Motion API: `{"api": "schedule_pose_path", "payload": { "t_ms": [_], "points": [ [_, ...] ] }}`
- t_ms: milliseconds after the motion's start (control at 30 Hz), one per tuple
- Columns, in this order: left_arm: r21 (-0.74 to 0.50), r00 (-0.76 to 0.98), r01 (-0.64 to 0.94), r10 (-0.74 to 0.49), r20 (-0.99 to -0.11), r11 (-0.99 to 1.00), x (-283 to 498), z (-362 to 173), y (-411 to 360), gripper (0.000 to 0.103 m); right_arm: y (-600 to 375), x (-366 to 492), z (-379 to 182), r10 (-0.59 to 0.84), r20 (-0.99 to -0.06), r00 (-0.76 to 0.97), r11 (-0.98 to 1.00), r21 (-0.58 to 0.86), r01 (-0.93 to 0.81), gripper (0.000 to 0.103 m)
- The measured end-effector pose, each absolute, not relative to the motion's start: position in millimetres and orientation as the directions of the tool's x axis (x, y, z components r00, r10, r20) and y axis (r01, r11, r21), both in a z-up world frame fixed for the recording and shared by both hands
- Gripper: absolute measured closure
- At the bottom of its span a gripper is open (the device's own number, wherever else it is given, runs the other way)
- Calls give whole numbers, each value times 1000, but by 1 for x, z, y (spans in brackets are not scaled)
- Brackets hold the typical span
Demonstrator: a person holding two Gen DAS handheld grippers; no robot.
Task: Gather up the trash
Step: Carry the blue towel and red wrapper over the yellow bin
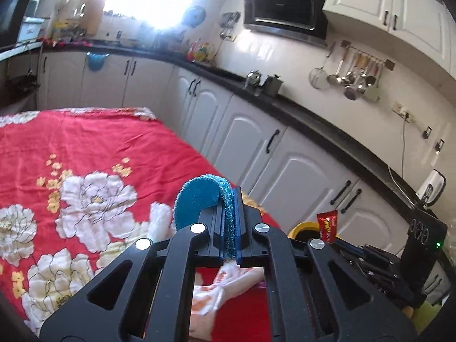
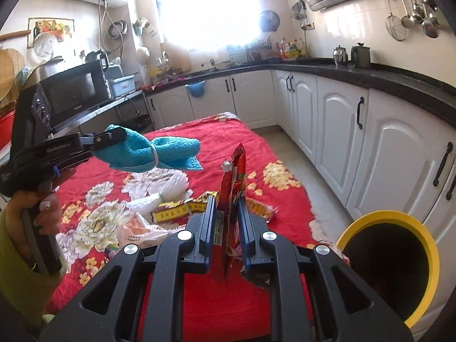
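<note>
My left gripper point(image 1: 230, 199) is shut on a blue towel point(image 1: 199, 199) that curls up and to the left above the red flowered cloth. In the right wrist view the same blue towel point(image 2: 151, 151), tied with a white band, hangs from the left gripper point(image 2: 114, 136) over the table. My right gripper point(image 2: 226, 208) is shut on a red snack wrapper point(image 2: 235, 176), held upright above the cloth. The red snack wrapper point(image 1: 327, 225) also shows at the lower right of the left view. A yellow-rimmed bin point(image 2: 427, 245) stands open just right of the right gripper.
On the red flowered cloth point(image 2: 256, 148) lie a yellow snack packet point(image 2: 179, 209), a white tied cloth point(image 2: 171, 188) and a white plastic bag point(image 2: 139, 233). White cabinets point(image 2: 393, 148) under a black counter run along the right. A hand point(image 2: 34, 208) holds the left gripper.
</note>
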State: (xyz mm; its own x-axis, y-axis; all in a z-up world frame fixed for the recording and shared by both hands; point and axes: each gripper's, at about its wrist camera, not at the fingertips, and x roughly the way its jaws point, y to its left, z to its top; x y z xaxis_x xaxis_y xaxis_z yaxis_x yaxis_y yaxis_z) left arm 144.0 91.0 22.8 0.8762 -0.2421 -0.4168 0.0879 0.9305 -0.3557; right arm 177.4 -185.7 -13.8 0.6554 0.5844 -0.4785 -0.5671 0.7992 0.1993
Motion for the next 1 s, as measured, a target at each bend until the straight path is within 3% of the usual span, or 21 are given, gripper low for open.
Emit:
{"api": "schedule_pose_path", "payload": {
  "t_ms": [1000],
  "points": [
    [-284, 826, 345, -433, -361, 895, 155, 56, -35, 102, -271, 180, 18, 484, -385, 786, 875, 202, -439, 88]
  ]
}}
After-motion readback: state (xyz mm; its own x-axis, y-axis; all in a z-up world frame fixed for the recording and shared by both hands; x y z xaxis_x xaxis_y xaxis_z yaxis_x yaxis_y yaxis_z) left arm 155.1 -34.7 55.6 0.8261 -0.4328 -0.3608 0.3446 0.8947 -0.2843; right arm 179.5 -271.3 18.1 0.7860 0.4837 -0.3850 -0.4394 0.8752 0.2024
